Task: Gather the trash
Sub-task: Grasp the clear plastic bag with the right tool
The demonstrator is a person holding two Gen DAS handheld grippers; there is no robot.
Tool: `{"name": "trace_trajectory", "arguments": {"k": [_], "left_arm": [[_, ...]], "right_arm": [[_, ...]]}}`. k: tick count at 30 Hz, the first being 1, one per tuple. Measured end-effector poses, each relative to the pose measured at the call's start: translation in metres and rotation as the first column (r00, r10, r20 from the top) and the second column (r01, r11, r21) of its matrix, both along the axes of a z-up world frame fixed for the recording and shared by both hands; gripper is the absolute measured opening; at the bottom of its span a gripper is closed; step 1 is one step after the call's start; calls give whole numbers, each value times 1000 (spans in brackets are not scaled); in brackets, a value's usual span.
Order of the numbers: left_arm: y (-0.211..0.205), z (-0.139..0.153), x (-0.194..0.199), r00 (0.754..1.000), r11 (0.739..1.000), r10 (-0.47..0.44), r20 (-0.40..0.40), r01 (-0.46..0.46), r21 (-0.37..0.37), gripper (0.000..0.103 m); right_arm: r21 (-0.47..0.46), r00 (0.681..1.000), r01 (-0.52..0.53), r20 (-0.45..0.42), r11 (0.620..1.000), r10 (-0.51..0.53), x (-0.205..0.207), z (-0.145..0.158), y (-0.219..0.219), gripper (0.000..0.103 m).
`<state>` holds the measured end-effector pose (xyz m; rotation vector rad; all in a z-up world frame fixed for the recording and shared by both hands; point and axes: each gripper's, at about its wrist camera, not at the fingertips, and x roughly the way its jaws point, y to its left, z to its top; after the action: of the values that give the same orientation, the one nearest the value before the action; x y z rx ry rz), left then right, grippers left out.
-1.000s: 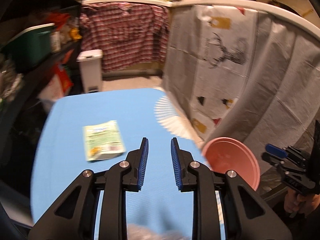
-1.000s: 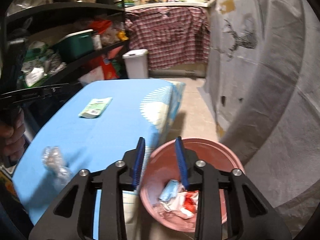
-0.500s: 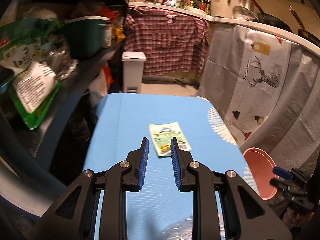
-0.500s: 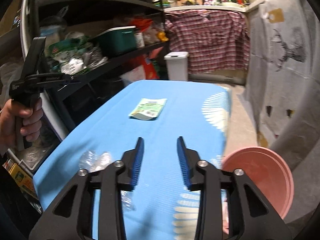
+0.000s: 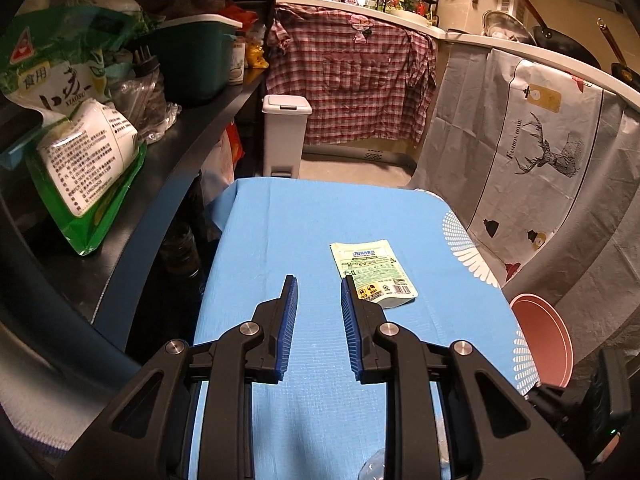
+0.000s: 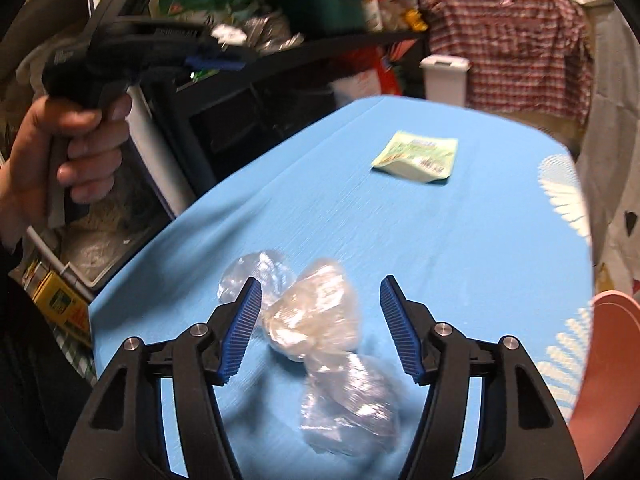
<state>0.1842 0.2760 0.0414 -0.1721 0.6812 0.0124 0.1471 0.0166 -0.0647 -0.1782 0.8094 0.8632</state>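
Observation:
A green-and-white packet (image 5: pixel 372 274) (image 6: pixel 418 156) lies flat on the blue tablecloth (image 5: pixel 300 232) (image 6: pixel 460 248). My left gripper (image 5: pixel 318 284) hovers just left of the packet's near corner, open by a narrow gap with nothing between its fingers. My right gripper (image 6: pixel 319 282) hangs low over crumpled clear plastic wrap (image 6: pixel 320 320). Its jaws are opening, and the wrap lies between them without the pads pressing it. The pink bin (image 5: pixel 540 344) (image 6: pixel 612 360) stands off the table's right edge. A hand (image 6: pixel 76 152) holds the left gripper (image 6: pixel 216 62) in the right wrist view.
Dark shelves (image 5: pixel 192 128) crowded with bags and a green box run along the table's left side. A white pedal bin (image 5: pixel 285 136) stands beyond the far end, under a plaid shirt (image 5: pixel 352 76). A grey deer-print cloth (image 5: pixel 532 152) hangs at the right.
My right gripper swung from above the pink bin to low over the clear wrap, and its jaws widened. My left gripper shifted left, so the packet now sits beside its right finger.

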Motion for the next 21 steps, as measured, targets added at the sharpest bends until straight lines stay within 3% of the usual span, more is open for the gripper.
{"name": "trace_trajectory", "arguments": {"k": [6,13,21], "left_arm": [[-1,-16,15,999,1000,-15,-32,14,-10,23],[-16,-38,36,997,999,-53,-64,53,-4,23],[-45,-73,61,985,994,-105,-133,108,10,23]], "right_arm": [[-42,998,-34,-56,999,32,6,-16,11,62],[-36,998,-50,-51,998,48,8,-15,10,47],[1,997,65,-41,998,-65,27,-3,-21,46]]}}
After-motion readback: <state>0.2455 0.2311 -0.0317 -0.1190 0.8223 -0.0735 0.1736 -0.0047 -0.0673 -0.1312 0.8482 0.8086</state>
